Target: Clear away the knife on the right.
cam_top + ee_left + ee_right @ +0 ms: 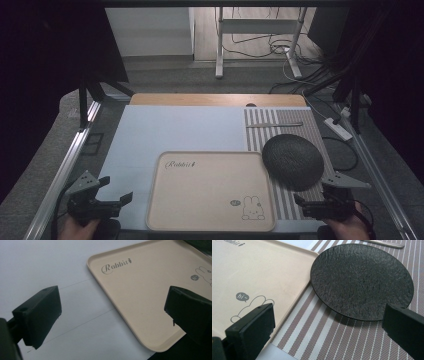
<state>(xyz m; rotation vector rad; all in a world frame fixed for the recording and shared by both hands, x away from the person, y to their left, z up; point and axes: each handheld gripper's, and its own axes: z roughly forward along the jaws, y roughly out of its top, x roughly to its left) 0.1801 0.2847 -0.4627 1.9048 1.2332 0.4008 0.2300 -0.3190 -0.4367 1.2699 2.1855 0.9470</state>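
A beige tray (210,192) with a rabbit print lies at the front middle of the table. To its right a black textured plate (292,160) rests on a striped placemat (257,135), its edge close to the tray's right rim. My left gripper (117,189) hovers open at the front left, off the tray's left edge; in the left gripper view its jaws (112,300) frame the tray's corner (140,290). My right gripper (312,194) stands open at the front right, just in front of the plate (362,277), with nothing between its jaws (329,312).
A metal utensil (274,124) lies across the far end of the placemat. A pale mat (175,130) covers the table's left and middle. Metal rails run along both table sides. A power strip (338,128) and cables lie off the table at the right.
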